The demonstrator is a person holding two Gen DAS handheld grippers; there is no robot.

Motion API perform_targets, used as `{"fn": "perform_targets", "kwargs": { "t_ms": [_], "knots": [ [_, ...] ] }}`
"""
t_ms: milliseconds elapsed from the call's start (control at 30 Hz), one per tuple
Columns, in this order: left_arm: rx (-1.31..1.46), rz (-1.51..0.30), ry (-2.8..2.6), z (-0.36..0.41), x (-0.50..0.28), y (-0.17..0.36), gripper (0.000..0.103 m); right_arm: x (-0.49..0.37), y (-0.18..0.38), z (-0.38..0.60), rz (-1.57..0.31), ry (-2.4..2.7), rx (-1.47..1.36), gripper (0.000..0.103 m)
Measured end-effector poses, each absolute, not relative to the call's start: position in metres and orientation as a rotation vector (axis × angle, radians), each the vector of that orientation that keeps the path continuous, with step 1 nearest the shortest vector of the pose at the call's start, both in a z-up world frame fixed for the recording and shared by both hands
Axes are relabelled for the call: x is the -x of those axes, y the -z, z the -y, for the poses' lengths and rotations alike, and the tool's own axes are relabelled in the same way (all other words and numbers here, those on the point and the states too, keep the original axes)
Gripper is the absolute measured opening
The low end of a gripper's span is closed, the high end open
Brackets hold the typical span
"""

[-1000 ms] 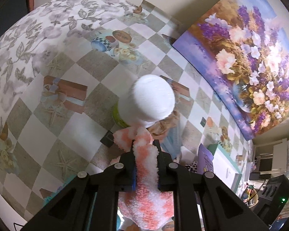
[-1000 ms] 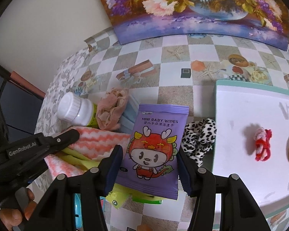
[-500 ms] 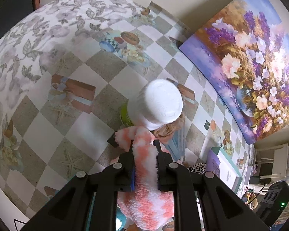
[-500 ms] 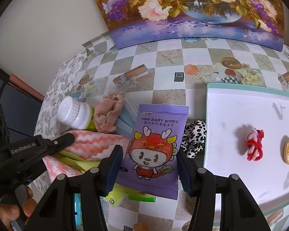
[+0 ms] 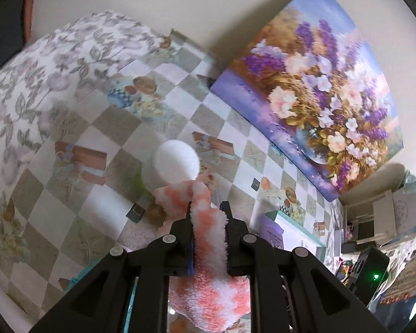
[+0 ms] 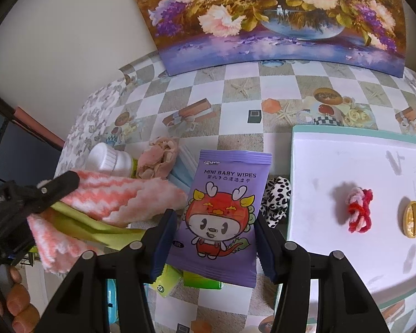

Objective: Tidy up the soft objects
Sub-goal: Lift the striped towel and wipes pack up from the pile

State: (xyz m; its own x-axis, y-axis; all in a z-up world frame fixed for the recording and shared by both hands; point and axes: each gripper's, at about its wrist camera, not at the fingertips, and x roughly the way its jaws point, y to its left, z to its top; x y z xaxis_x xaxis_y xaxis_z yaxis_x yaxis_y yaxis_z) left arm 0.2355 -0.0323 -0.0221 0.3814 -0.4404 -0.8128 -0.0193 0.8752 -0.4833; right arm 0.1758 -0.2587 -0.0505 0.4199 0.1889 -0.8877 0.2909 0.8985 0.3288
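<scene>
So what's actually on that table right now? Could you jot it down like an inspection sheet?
Surface: table under a checkered printed cloth.
Job's things: pink-and-white fluffy cloth; purple baby wipes pack; spotted scrunchie; red-and-white yarn knot on the white tray.
Clutter: white-capped bottle; crumpled pink fabric; gold piece on the tray; green packets under the wipes.
Grippers: left gripper has its jaws shut on the fluffy cloth; right gripper has its jaws either side of the wipes pack, grip unclear.
Cables: nothing seen on the table.
Surroundings: flower painting leaning on the wall.
</scene>
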Motion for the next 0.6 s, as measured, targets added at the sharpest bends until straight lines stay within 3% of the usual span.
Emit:
{"fn": "perform_targets", "kwargs": {
  "t_ms": [600],
  "knots": [
    [0.259, -1.095, 0.234, 0.051, -0.233, 0.01, 0.019, -0.155, 0.026, 0.285, -1.083, 0.126, -0.51, 0.057]
  ]
}}
